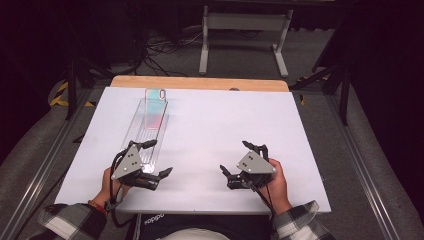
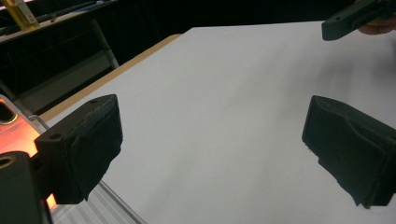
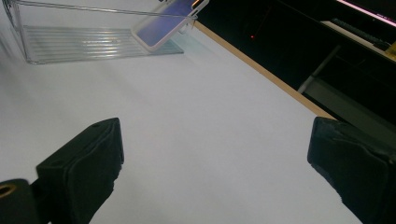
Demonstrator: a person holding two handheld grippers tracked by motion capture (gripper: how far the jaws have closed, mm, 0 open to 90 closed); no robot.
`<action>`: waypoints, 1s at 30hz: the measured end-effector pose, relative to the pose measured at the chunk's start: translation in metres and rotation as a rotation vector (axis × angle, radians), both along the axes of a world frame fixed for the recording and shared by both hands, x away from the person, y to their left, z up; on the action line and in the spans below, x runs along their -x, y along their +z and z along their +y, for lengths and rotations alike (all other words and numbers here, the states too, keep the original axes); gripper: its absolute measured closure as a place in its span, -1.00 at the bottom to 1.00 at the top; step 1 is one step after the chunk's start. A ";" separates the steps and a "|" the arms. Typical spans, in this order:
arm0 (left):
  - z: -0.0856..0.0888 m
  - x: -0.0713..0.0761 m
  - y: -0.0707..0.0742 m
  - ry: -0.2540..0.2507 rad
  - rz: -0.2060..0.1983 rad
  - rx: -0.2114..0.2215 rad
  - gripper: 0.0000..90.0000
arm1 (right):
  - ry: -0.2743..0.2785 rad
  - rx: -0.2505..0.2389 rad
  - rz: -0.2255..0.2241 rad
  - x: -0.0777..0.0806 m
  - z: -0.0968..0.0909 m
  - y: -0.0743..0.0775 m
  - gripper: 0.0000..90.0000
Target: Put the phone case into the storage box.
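Nearest the person, two hands in plaid sleeves rest at the front edge of the white rectangular surface (image 1: 210, 130), each holding a black two-jaw gripper topped with a grey three-cornered plate. The left gripper (image 1: 159, 159) sits at the near end of the tray, its wrist angled so the jaws aim to the right across the surface; in the left gripper view its jaws stand wide apart with nothing between them but bare white surface. The right gripper (image 1: 241, 159) lies well apart from it, toward the right, its jaws turned to the left and away from the person; in the right gripper view they are likewise spread wide and hold nothing.

Farther back, a long clear plastic ribbed tray (image 1: 144, 135) lies on the left half of the surface, its long axis running from the left gripper away toward the far edge. At the tray's far end a slim phone in a pale case with a pink-to-teal sheen (image 1: 155, 111) leans tilted, its long axis along the tray's and its camera end pointing toward the far wooden edge (image 1: 200, 83) of the surface.
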State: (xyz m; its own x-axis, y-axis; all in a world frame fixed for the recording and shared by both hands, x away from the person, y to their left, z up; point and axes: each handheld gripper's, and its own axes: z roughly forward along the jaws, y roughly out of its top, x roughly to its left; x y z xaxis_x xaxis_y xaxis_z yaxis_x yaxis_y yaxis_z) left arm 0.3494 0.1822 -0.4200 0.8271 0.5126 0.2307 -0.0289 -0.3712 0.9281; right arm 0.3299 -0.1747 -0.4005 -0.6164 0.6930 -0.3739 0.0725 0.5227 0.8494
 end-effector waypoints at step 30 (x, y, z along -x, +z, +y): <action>0.023 0.009 -0.012 0.071 0.054 0.025 -0.88 | 0.011 -0.019 0.009 0.007 -0.020 -0.016 -0.91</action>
